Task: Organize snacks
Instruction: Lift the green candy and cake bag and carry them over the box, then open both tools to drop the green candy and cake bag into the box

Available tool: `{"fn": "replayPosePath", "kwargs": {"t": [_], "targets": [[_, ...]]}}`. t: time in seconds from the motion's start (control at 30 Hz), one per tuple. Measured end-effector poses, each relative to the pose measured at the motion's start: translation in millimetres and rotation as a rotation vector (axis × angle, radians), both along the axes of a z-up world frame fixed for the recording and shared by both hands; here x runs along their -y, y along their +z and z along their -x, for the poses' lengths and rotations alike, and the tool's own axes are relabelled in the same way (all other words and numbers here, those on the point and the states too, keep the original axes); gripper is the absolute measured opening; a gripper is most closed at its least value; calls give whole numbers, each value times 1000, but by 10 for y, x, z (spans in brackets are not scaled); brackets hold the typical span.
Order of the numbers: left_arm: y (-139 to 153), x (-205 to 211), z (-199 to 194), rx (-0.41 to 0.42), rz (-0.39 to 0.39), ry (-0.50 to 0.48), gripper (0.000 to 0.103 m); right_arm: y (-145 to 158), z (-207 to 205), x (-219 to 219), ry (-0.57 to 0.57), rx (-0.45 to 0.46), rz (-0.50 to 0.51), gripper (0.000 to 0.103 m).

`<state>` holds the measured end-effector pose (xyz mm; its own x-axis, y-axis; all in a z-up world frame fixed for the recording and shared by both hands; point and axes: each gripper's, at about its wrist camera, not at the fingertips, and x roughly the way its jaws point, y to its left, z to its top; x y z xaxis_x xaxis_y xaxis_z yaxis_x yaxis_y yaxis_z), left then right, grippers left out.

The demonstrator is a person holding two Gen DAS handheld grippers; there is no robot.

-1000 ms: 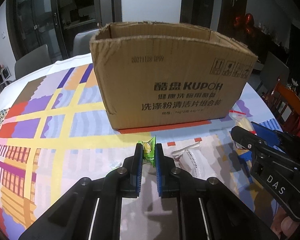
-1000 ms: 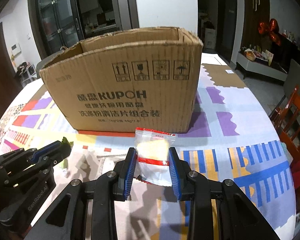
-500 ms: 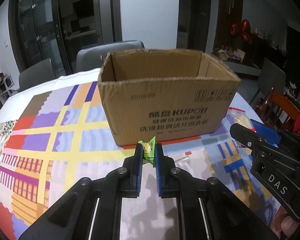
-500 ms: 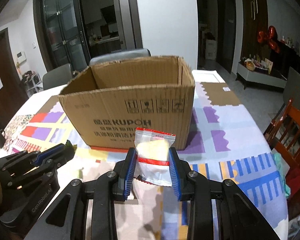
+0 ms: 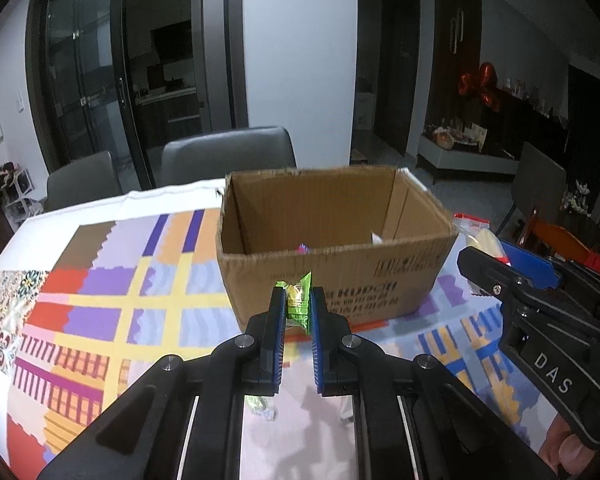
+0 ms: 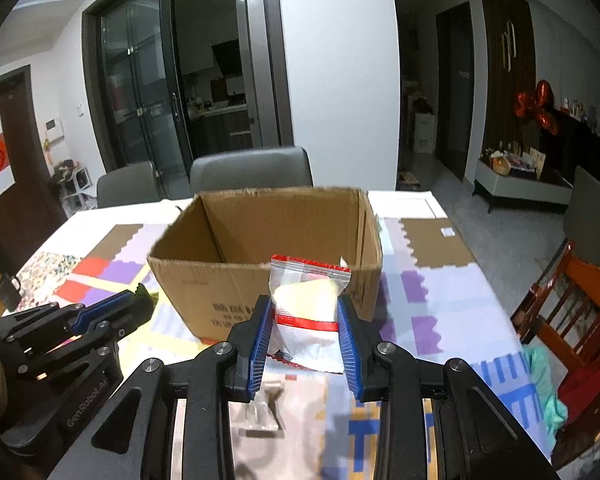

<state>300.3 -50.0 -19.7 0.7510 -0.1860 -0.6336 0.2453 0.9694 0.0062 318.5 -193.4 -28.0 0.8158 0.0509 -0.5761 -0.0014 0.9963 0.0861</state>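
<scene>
An open cardboard box (image 5: 340,276) (image 6: 260,280) stands on the patterned tablecloth in front of both grippers. My left gripper (image 5: 298,300) is shut on a small green snack packet (image 5: 299,300), held in the air just short of the box's near wall. My right gripper (image 6: 305,312) is shut on a clear bag with a red seal and yellow contents (image 6: 306,300), also raised before the box. The bag shows in the left wrist view (image 5: 478,234) too. A few small items (image 5: 302,247) lie inside the box.
A wrapper (image 5: 262,406) lies on the tablecloth (image 5: 100,300) below my left gripper. Grey chairs (image 5: 228,156) stand behind the table. A wooden chair (image 6: 572,308) is at the right, with a teal cloth (image 6: 544,384) by the table edge.
Both grippers have risen with their snacks, so the box's open top and inside now show. The box looks farther and lower.
</scene>
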Motion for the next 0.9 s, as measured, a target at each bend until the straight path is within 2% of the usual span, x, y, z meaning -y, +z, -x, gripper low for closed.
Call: {"fn": "replayPosePath", "kwargs": {"t": [0.5,0.9], "targets": [[391,11,-223,72,19,-3,13,372,-178,-39,13,72,19,34],[462,17,-552,92,28,-8,13,466,-426,-45,9,88,35,33]]}}
